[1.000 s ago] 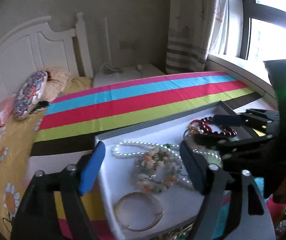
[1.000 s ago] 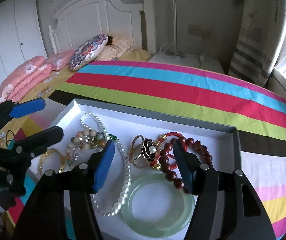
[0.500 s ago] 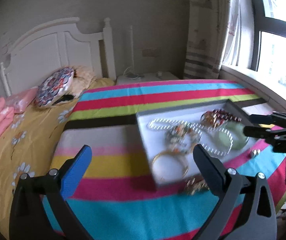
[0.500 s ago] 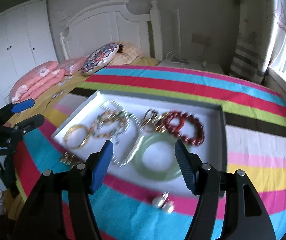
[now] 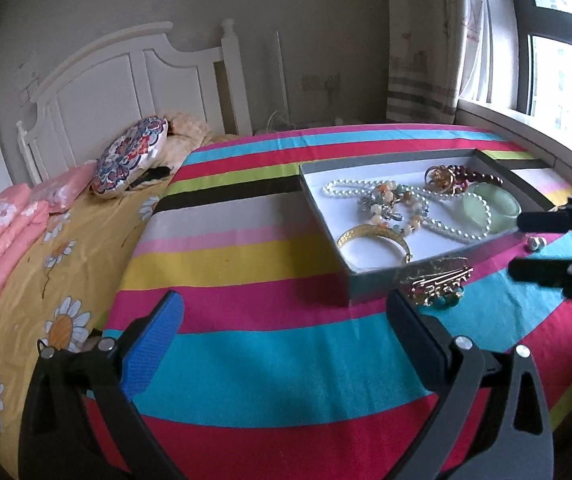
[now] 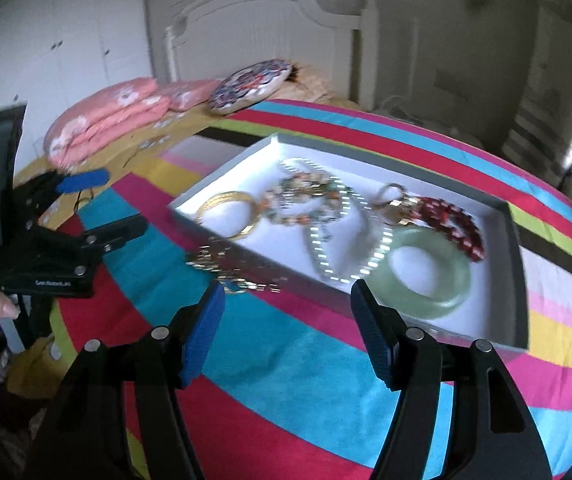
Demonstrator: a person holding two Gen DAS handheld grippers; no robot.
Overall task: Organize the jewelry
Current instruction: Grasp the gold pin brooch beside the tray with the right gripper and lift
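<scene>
A grey box with a white floor [image 5: 326, 216] [image 6: 520, 280] lies on the striped bedspread. It holds a pearl necklace [image 5: 438, 226] [image 6: 318, 256], a gold bangle [image 5: 374, 236] [image 6: 226, 204], a green jade bangle [image 5: 498, 204] [image 6: 426, 268], red beads [image 5: 482, 176] [image 6: 454, 220] and a mixed bead bracelet [image 5: 390, 204]. A gold hairpin [image 5: 438, 280] [image 6: 226, 268] lies outside by the box's near wall. Small silver earrings [image 5: 536, 243] lie on the spread. My left gripper [image 5: 286, 320] [image 6: 102, 204] is open and empty, pulled back from the box. My right gripper [image 6: 286, 312] [image 5: 526, 246] is open and empty.
Striped bedspread [image 5: 270, 344] covers the bed. Pink folded quilts [image 5: 2, 236] and a patterned round pillow [image 5: 130, 156] lie toward the white headboard [image 5: 126, 80]. A window [image 5: 558, 76] and sill are at the right.
Both grippers have drawn back from over the box, so the whole box and the hairpin outside it now show. Both stay open and empty.
</scene>
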